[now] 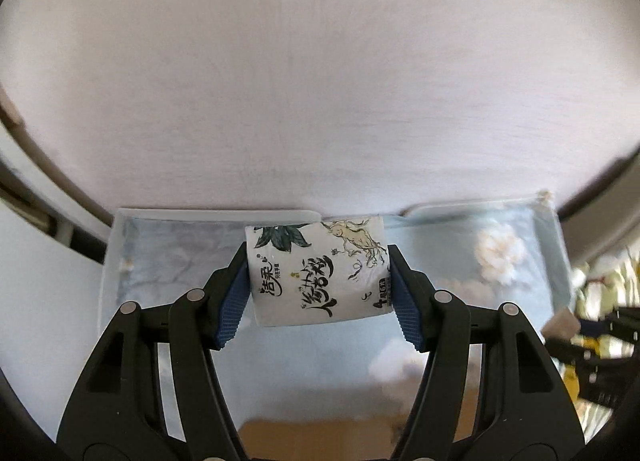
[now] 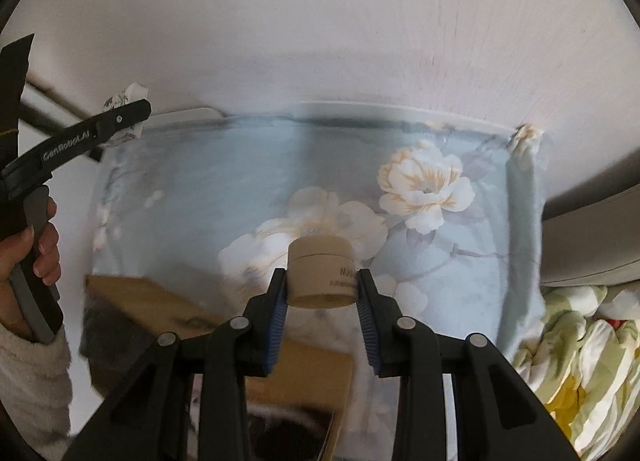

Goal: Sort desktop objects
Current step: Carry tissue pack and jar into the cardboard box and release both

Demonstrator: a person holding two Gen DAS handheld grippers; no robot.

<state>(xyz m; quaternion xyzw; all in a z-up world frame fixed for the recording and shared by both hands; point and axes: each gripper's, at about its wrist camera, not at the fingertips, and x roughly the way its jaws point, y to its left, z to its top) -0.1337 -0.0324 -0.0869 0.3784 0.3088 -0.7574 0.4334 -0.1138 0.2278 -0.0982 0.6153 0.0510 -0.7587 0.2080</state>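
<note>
In the left wrist view my left gripper is shut on a white tissue pack printed with black lettering and leaves, its blue pads pressing both short ends. The pack hangs above the pale blue floral tablecloth. In the right wrist view my right gripper is shut on a small beige round jar, held upright above the floral tablecloth. The left gripper's body and the tissue pack show at the upper left of that view, with a hand on its handle.
A brown cardboard box lies open below the right gripper, its edge also low in the left view. A white wall rises behind the table. Crumpled yellow-green bedding lies off the table's right edge.
</note>
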